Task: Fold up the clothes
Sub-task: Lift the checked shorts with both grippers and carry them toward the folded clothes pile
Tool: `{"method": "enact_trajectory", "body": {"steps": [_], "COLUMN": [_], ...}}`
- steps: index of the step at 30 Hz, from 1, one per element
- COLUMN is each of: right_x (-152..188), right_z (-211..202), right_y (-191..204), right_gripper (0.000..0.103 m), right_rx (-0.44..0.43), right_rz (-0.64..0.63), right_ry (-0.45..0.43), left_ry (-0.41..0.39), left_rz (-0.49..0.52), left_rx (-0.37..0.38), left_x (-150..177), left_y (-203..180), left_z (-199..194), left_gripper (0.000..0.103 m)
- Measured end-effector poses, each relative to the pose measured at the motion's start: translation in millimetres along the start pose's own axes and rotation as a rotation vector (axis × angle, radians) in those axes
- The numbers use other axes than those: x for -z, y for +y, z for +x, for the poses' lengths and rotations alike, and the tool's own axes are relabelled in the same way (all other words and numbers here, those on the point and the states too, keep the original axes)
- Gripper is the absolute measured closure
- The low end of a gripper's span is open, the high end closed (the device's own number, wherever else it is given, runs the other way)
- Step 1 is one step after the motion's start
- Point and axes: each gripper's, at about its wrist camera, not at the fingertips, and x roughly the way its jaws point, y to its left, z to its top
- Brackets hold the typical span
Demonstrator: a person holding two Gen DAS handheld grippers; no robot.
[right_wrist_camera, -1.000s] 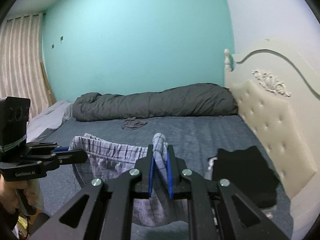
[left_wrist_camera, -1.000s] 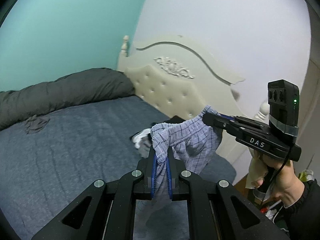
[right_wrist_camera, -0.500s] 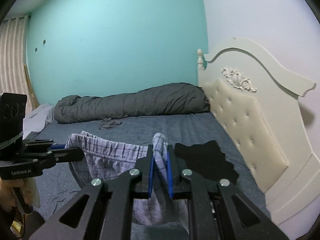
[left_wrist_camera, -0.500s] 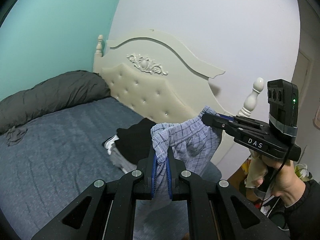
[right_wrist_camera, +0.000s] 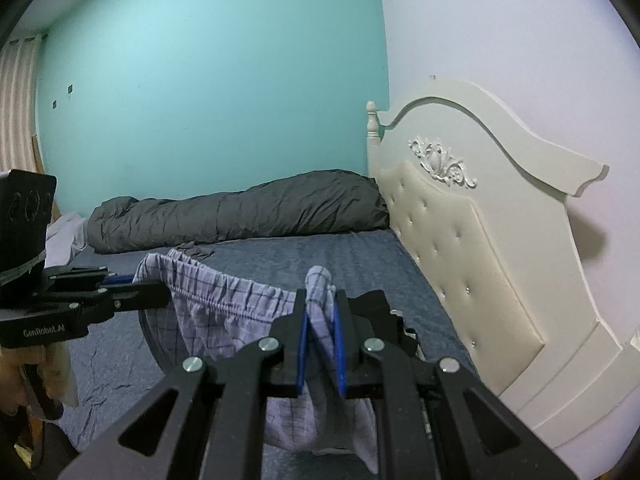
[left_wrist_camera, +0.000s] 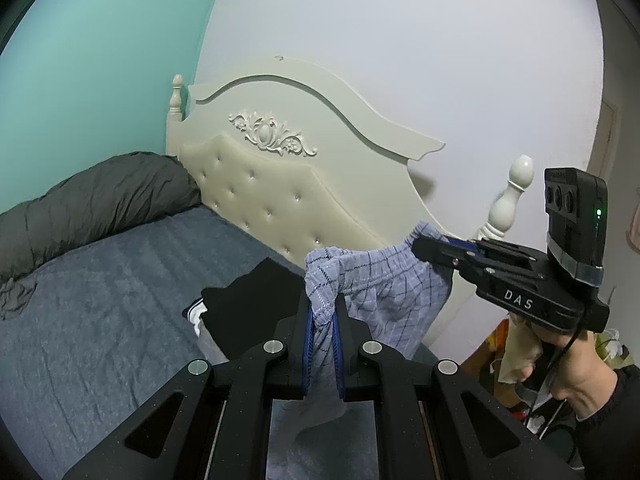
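Both tools, left and right, clamp the plaid shorts above the bed.

White letters "DAS" stand on the side of the right gripper. The left gripper carries what looks like "CenRobot.AI", small and blurred.

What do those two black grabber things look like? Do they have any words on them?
Both are black, angular frames with silver screws and blue pads inside the fingers. The right gripper says "DAS" in white, carries a boxy camera block with a green light and grey tape, and trails a black cable. The left gripper reads "GenRobot.AI". The person's right hand comes out of a dark sleeve.
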Motion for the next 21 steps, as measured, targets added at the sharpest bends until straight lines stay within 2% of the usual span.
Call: {"method": "enact_trajectory", "body": {"steps": [9, 21], "right_x": [-7.6, -15.2], "right_z": [26.9, 75.1], "right_y": [-21.4, -46.0], "right_gripper": [0.093, 0.093], "right_rx": [0.013, 0.028], "right_rz": [0.011, 0.023], "right_ry": [0.021, 0.059], "left_ry": [0.018, 0.068], "left_rz": [0.012, -0.021], "left_rx": [-0.028, -0.039], "left_x": [-23.1, -35.5], "left_y": [9.2, 43.4], "left_z": [37.6, 91.9], "left_gripper": [0.094, 0.094]}}
